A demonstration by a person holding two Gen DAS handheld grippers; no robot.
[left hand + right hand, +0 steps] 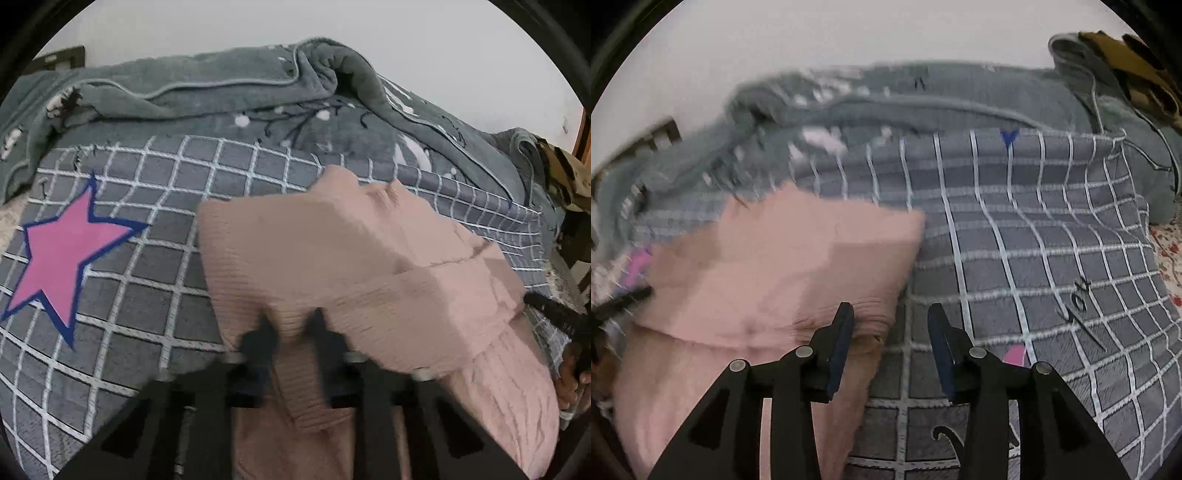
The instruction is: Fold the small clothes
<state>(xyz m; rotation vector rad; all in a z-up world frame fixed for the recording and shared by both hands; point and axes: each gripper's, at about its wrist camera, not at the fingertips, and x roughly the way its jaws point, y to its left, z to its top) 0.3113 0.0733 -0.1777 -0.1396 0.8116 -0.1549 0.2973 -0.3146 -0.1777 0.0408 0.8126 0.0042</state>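
- Pinching a ribbed edge of the pink knit garment (332,258), the left claw (291,325) had its fingers closed on the fabric.
- The right claw (890,325) stood partly open just right of the garment, nothing between its fingers.
- The garment lay on a grey checked blanket (1034,240).
- A pink star (62,254) sat left of the garment.
- Beyond it, a rumpled grey-green blanket (221,88) lay bunched.

A pale pink ribbed knit garment (332,258) lies partly folded in front of me on a grey checked blanket (147,295). One thick fold lies across its body. A ribbed edge is bunched up near me. Its far corner lies flat on the blanket.
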